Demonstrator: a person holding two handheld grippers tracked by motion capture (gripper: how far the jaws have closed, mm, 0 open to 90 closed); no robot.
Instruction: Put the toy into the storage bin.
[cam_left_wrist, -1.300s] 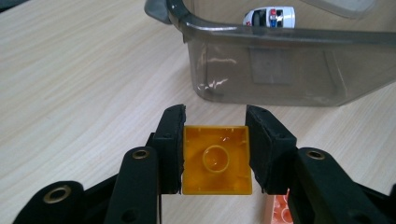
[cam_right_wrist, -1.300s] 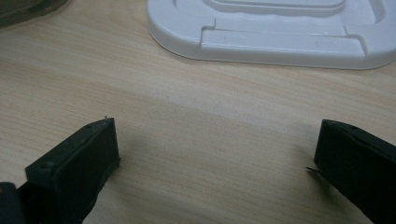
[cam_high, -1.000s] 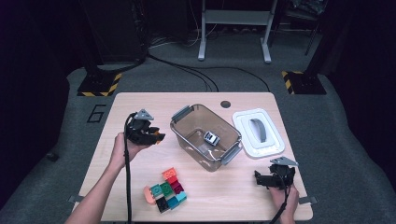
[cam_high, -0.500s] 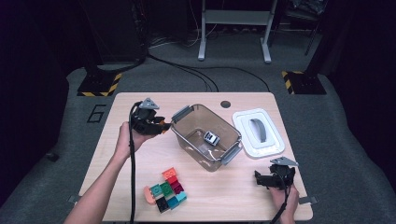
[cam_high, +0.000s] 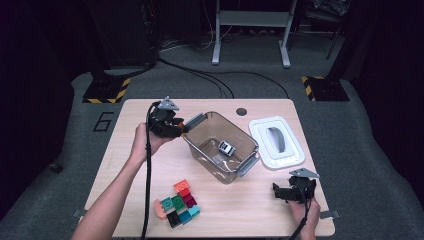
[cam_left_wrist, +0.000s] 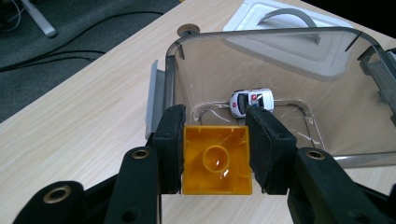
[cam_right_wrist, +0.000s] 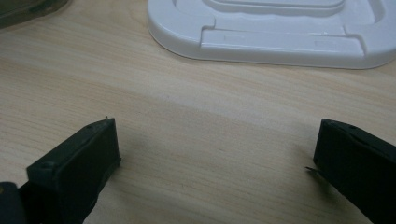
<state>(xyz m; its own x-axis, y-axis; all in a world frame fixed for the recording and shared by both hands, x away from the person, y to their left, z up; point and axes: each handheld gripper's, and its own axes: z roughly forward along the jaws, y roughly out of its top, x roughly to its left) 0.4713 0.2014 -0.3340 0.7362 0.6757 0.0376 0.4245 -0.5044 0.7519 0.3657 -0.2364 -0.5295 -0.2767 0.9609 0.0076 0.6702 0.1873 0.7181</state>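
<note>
The left gripper (cam_left_wrist: 215, 154) is pinching a yellow block (cam_left_wrist: 216, 160) tight between its two black jaws. We see the hollow underside of the block, with a round tube in the middle. The block is square, so it has no long side to line up.

The landmark here is the clear box (cam_high: 220, 146) in the middle of the table (cam_high: 125, 155). The left gripper (cam_high: 172, 127) is at the box's left end, close to the grey handle there, and it points into the box. In the left gripper view the open top of the box (cam_left_wrist: 280, 88) lies straight ahead of the block, a bit further on and lower. A small white toy car (cam_left_wrist: 251, 101) sits on the floor of the box. The block probably has to go forward over the rim and then be let go, best beside the car and not on it.

The right gripper (cam_high: 292, 191) rests near the box's right front corner, well apart from it. Its jaws are spread wide with nothing between them, only bare table (cam_right_wrist: 210, 140). The white lid (cam_high: 276, 142) lies just right of the box. More blocks (cam_high: 176, 203) sit in front of the box. The left hand is much nearer the box.
</note>
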